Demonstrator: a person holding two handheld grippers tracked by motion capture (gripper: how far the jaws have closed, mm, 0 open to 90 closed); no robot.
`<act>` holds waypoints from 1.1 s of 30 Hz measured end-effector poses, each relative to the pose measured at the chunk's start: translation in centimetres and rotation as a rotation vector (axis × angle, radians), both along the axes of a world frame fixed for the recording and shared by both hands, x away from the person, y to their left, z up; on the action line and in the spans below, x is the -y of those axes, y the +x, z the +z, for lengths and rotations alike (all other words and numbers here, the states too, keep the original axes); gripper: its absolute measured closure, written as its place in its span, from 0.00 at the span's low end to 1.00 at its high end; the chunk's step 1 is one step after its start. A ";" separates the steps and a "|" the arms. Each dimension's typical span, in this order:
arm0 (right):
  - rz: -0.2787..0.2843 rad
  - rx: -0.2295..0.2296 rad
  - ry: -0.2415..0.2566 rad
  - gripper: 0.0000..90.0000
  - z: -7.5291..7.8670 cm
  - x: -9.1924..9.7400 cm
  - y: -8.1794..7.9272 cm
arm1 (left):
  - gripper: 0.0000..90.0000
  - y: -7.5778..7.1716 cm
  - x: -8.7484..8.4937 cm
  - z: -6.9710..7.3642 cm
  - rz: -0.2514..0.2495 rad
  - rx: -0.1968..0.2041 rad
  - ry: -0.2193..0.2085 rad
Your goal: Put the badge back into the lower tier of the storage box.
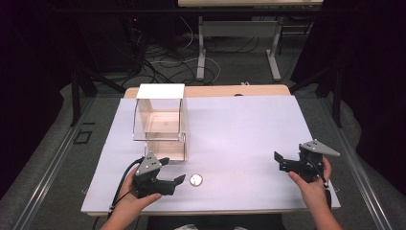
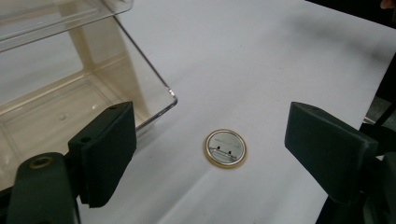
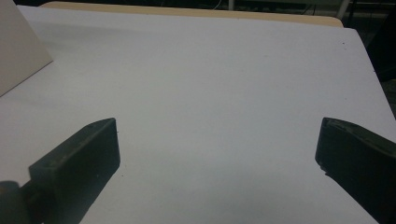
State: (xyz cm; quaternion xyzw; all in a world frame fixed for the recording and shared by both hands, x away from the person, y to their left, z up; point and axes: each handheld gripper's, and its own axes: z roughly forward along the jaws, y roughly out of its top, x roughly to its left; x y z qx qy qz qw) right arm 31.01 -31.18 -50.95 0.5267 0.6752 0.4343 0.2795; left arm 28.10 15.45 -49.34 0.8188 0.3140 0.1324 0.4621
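High view first: my left gripper sits near the front edge of the white table, held in my left hand. Just to its right lies the small round silver button with a gold rim. It lies flat on the table, close to my jaw tips but not touching them. Behind my left gripper stands the clear plastic box with a white lid, close to it.

Looking along my left gripper, I see the button lying between my two black jaws and a bit ahead of them. It is a little nearer the middle than either side. Both jaws stand apart from it, with bare table on each side of the button. So my left jaws are spread, and nothing is pinched in them. The corner of the clear box is just beside my one jaw, and the button lies near that corner but apart from it.

My right gripper is far over on the other side of the table, in my right hand, well apart from the button. Looking along my right gripper, the jaws are spread wide, with just white table between them.
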 end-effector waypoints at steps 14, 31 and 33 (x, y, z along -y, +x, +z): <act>0.011 -0.006 0.016 0.00 -0.1 -0.1 0.0 | 0.22 0.5 2.4 -0.6 -0.034 -0.025 0.017; 0.025 0.002 -0.003 0.00 -0.3 -0.2 0.1 | 0.26 1.3 4.0 -2.1 -0.026 -0.069 0.034; 0.032 0.006 -0.006 0.00 -0.3 -0.1 0.2 | 0.27 1.3 4.0 -2.2 -0.031 -0.079 0.042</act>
